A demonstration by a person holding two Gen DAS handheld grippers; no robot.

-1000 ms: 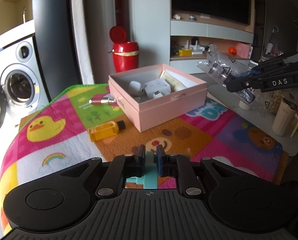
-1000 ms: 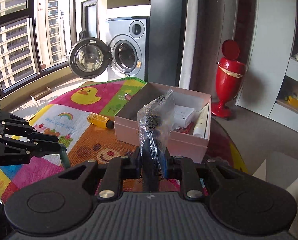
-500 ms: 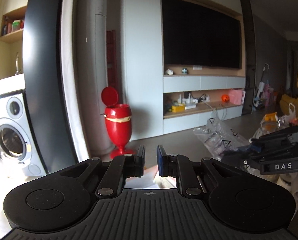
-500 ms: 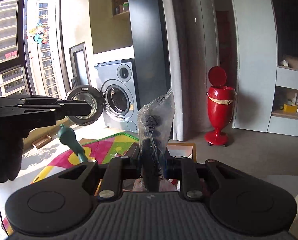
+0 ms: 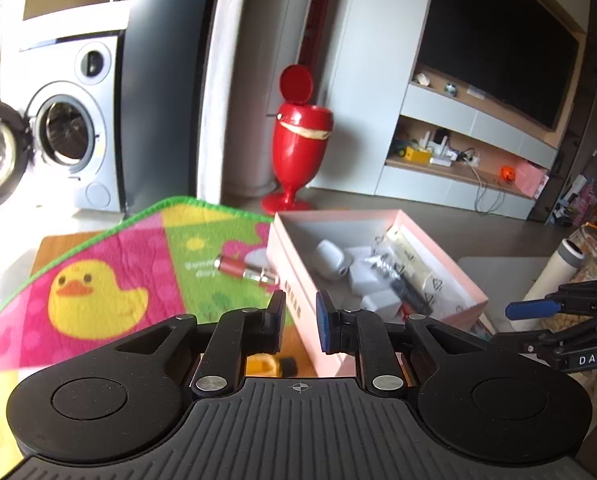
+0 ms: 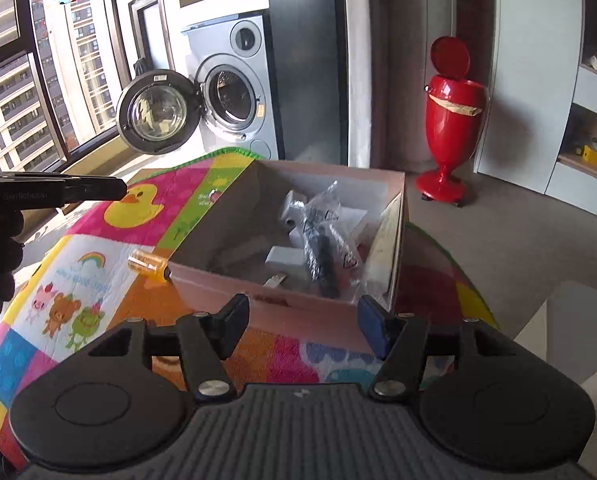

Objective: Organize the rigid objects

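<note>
A pink box (image 5: 450, 276) (image 6: 398, 200) sits on the colourful play mat (image 5: 110, 264) (image 6: 78, 280). Inside lie white chargers (image 5: 330, 258) (image 6: 286, 256) and a clear plastic bag with a black item (image 5: 402, 280) (image 6: 322, 240). My right gripper (image 6: 304, 326) is open and empty just in front of the box. My left gripper (image 5: 300, 322) hangs over the box's left edge, jaws a narrow gap apart, nothing between them. A pink lipstick tube (image 5: 244, 270) and a yellow bottle (image 5: 270, 366) (image 6: 148, 262) lie on the mat left of the box.
A red pedestal bin (image 5: 298, 140) (image 6: 452, 120) stands on the floor behind the table. A washing machine with its door open (image 5: 66, 128) (image 6: 222, 96) is at the back left. A white cup (image 5: 554, 276) and a jar stand to the right.
The bagged item left my right gripper, which opened wide; the bag now lies in the box. Both grippers tilted up, then back down. The teal item is gone from my left gripper.
</note>
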